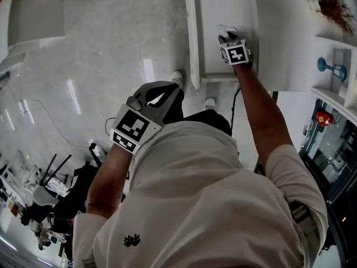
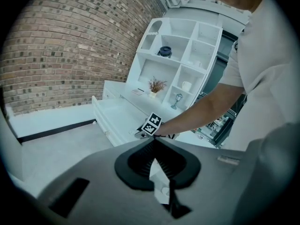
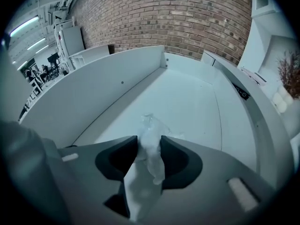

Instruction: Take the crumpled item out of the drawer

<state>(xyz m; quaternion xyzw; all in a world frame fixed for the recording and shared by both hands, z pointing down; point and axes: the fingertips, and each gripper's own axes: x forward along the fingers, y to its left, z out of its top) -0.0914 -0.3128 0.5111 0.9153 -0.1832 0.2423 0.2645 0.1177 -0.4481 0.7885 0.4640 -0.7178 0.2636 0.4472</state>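
A crumpled, pale see-through item (image 3: 149,128) lies on the floor of the open white drawer (image 3: 187,97). My right gripper (image 3: 149,146) reaches steeply down into the drawer, and its two dark jaws pinch the item from both sides. From the head view, the right gripper (image 1: 227,37) sits in the drawer (image 1: 223,4) with a bit of the white crumpled item (image 1: 225,29) showing at its tip. My left gripper (image 2: 153,141) hangs back over the floor, jaws together and empty. It shows by my chest as the left gripper (image 1: 167,94).
A white shelf unit (image 2: 187,50) stands behind the drawer, holding a dark bowl (image 2: 164,51), a dried plant (image 2: 156,85) and a blue goblet (image 1: 330,67). A brick wall (image 3: 178,18) runs behind. A glass-door cabinet (image 1: 329,144) stands at the right, and chairs (image 1: 53,177) stand at the lower left.
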